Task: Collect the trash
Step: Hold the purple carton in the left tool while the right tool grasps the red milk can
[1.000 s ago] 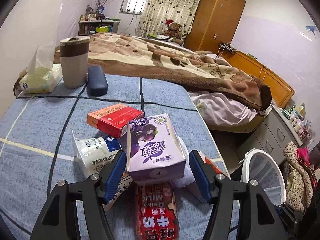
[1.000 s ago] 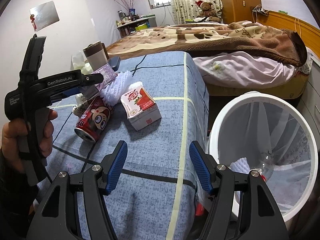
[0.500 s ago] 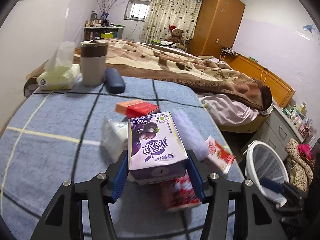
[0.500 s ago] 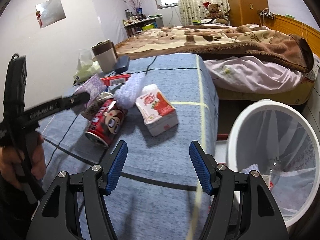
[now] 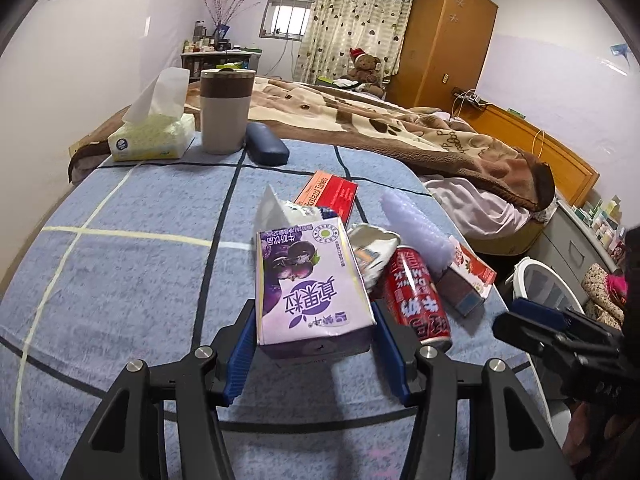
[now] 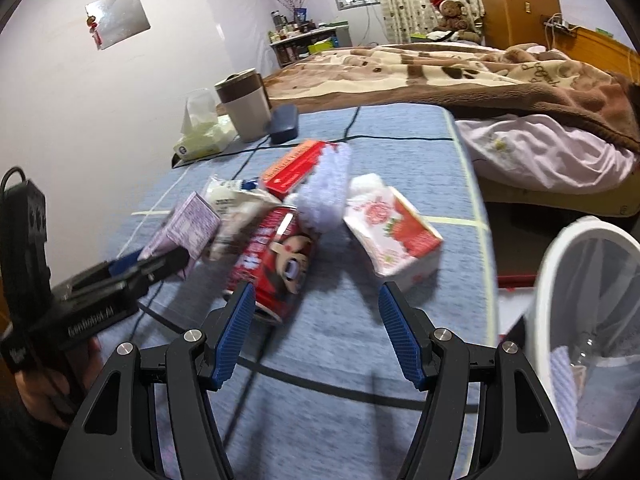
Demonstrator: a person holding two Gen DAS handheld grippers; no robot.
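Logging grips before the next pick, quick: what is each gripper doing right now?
Left gripper: shut on the purple carton.
Right gripper: open, holding nothing.

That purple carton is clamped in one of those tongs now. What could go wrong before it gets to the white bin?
The left gripper pinches only the near end of the purple carton, so it might tilt or slip out. The white bin sits off the table's far side, past the red can and the strawberry carton, which the swing could knock. The right gripper may get in the way.
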